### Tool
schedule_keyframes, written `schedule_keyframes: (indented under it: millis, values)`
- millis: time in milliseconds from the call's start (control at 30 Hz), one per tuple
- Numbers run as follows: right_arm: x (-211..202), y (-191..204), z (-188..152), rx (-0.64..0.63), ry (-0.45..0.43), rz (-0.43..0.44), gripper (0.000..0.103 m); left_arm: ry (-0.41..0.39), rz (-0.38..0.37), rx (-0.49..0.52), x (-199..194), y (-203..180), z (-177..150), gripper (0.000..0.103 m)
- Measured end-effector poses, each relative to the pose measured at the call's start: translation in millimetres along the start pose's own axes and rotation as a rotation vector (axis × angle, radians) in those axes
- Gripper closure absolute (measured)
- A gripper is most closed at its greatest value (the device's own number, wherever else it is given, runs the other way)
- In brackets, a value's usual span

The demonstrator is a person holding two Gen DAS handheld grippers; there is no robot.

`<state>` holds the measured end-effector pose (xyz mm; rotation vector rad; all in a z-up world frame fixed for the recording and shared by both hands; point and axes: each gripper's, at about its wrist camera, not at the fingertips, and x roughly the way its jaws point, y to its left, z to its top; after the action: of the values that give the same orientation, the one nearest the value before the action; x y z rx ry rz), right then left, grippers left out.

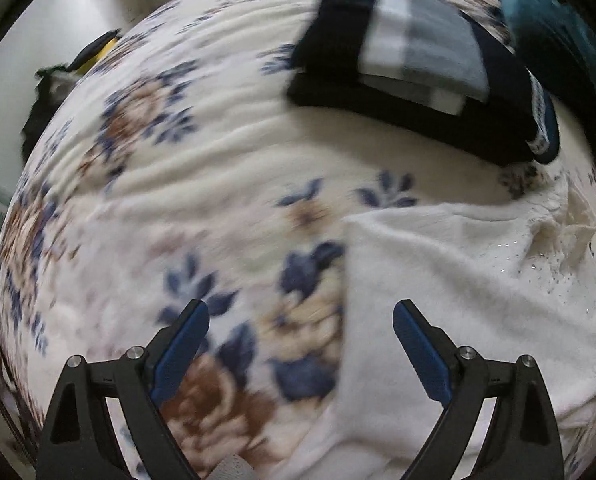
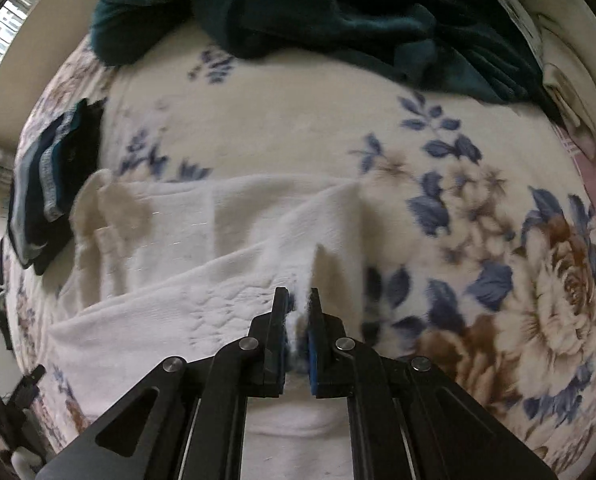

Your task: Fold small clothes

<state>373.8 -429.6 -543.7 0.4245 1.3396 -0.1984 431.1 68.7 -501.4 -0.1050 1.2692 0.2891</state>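
On bed [image 2: 289, 128], white garment [image 2: 201, 232] lies center; right gripper [image 2: 298, 300] pinches its 3 o'clock edge, left gripper [image 1: 302, 316] open, empty. Thin pinch could slip mid-fold, dropping edge crooked.

Left gripper [image 1: 301, 322]: jaws spread wide, blue pads exposed, nothing between them. Right gripper [image 2: 298, 300]: jaws drawn nearly together, white cloth [image 2: 225, 248] pinched between the pads.
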Motion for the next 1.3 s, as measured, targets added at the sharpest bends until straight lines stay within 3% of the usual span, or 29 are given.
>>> schedule_keyframes:
  millis: [133,200,267,333,367,467,567,667,767,900,933,967,1000,1067,1167,1300]
  values:
    - [10,-4,0,-0.016,-0.003,-0.038,0.095,0.019,0.038,0.104,28,-29,13,0.009]
    - [25,-1,1,-0.034,0.065,-0.035,0.094,0.032,0.059,0.14,38,-35,17,0.009]
    - [24,-1,-1,-0.03,0.086,-0.055,0.084,0.031,0.062,0.146,35,-36,21,0.009]
    - [6,-2,-3,-0.03,0.018,-0.087,0.075,-0.01,0.02,0.14,19,-34,23,0.009]
    - [-7,-1,-4,-0.04,-0.03,-0.107,0.066,-0.028,0.022,0.147,13,-35,22,0.009]
    - [-27,13,-8,-0.11,-0.117,-0.121,0.064,-0.024,0.028,0.183,15,-41,15,0.009]
    - [1,28,-17,-0.197,-0.01,-0.166,0.064,0.058,0.051,0.212,48,-41,7,0.009]
    - [46,19,-32,-0.188,0.139,-0.227,0.064,0.088,-0.02,0.152,61,-27,6,0.007]
    - [49,12,-35,-0.16,0.137,-0.213,0.064,0.071,-0.038,0.139,50,-19,11,0.008]
    - [18,8,-33,-0.092,0.104,-0.159,0.061,0.003,-0.089,0.131,6,-15,8,0.008]
    - [10,6,-33,-0.076,0.103,-0.138,0.055,-0.02,-0.108,0.142,-10,-18,2,0.007]
    - [0,5,-35,-0.058,0.105,-0.11,0.041,-0.038,-0.116,0.157,-21,-22,-3,0.007]
    - [-11,2,-38,-0.039,0.114,-0.073,0.033,-0.062,-0.129,0.183,-36,-30,-11,0.007]
    - [-27,-4,-48,-0.01,0.142,-0.025,0.026,-0.098,-0.149,0.235,-57,-48,-29,0.004]
    - [-53,-23,-68,-0.001,0.194,0.027,0.009,-0.08,-0.177,0.305,-82,-87,-69,0.003]
    - [-89,-60,-90,-0.033,0.236,0.06,0.008,0.003,-0.214,0.41,-109,-150,-149,0.003]
